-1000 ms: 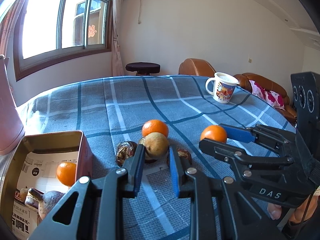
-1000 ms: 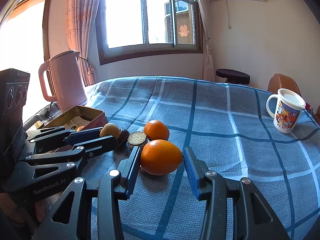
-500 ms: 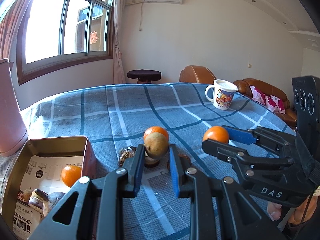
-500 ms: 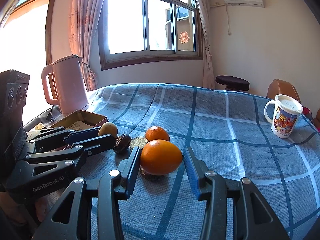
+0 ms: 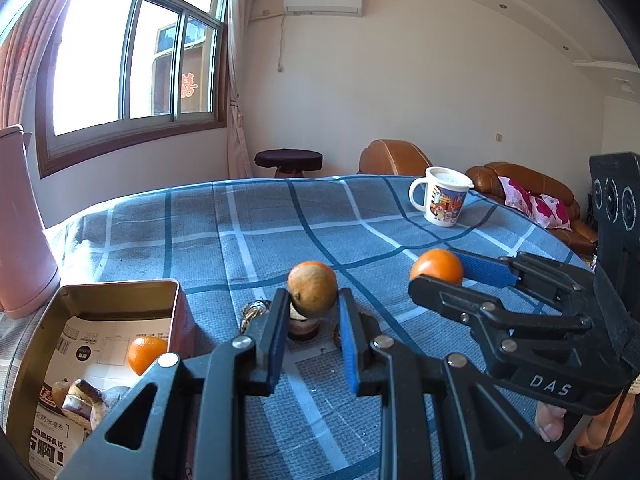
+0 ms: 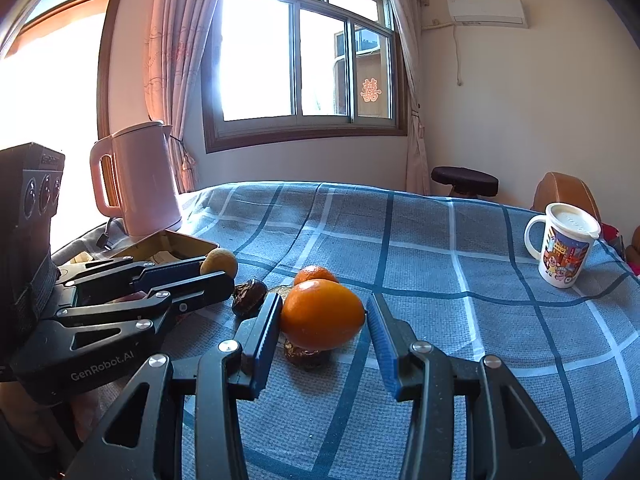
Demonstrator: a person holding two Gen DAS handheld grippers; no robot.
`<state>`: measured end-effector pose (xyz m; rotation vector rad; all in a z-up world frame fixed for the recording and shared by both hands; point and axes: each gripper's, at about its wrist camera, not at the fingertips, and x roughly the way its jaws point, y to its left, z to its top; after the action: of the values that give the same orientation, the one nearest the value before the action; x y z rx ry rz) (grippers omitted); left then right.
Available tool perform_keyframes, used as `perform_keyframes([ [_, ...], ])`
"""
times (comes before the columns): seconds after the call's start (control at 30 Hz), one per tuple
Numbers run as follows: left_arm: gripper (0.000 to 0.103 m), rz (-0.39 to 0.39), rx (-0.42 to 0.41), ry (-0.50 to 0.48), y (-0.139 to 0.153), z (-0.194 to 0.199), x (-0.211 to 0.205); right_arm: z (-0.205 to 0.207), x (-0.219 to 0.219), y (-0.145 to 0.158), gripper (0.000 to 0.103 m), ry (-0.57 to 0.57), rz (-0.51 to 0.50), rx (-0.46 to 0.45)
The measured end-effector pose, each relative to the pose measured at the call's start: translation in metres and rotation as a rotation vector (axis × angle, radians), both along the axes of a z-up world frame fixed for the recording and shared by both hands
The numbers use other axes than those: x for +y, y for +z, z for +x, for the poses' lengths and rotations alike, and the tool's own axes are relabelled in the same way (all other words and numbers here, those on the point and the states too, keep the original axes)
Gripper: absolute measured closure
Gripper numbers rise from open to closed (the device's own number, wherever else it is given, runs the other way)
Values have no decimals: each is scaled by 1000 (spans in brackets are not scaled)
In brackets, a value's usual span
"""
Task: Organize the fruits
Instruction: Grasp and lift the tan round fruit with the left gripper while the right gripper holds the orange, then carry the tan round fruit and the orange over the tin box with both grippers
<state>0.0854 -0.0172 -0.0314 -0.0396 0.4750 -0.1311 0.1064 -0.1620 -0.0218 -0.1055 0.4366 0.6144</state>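
Observation:
My left gripper (image 5: 313, 312) is shut on a brown round fruit (image 5: 312, 289) and holds it above the blue checked tablecloth (image 5: 280, 224). My right gripper (image 6: 322, 316) is shut on a large orange (image 6: 322, 314), also lifted off the cloth. The same orange shows in the left wrist view (image 5: 437, 266), and the brown fruit in the right wrist view (image 6: 219, 262). A small orange (image 6: 315, 273) and dark wrinkled fruits (image 6: 249, 294) lie on the cloth. The open tin box (image 5: 120, 292) at the left holds an orange (image 5: 146, 354) and dark fruits (image 5: 80, 398).
A pink kettle (image 6: 138, 180) stands behind the tin at the table's left edge. A lidded cartoon mug (image 6: 564, 250) stands far right on the table. A dark stool (image 5: 289, 160) and brown sofa (image 5: 520, 184) are beyond the table.
Both grippers have risen with their fruits: the brown fruit and the large orange now hang higher above the cloth, and the cameras tilt up a little.

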Motion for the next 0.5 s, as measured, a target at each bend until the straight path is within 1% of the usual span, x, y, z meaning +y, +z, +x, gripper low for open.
perform_keyframes([
  [0.5,77,6,-41,8,2,-9,0,-8,-2,3,57,6,14,-53],
])
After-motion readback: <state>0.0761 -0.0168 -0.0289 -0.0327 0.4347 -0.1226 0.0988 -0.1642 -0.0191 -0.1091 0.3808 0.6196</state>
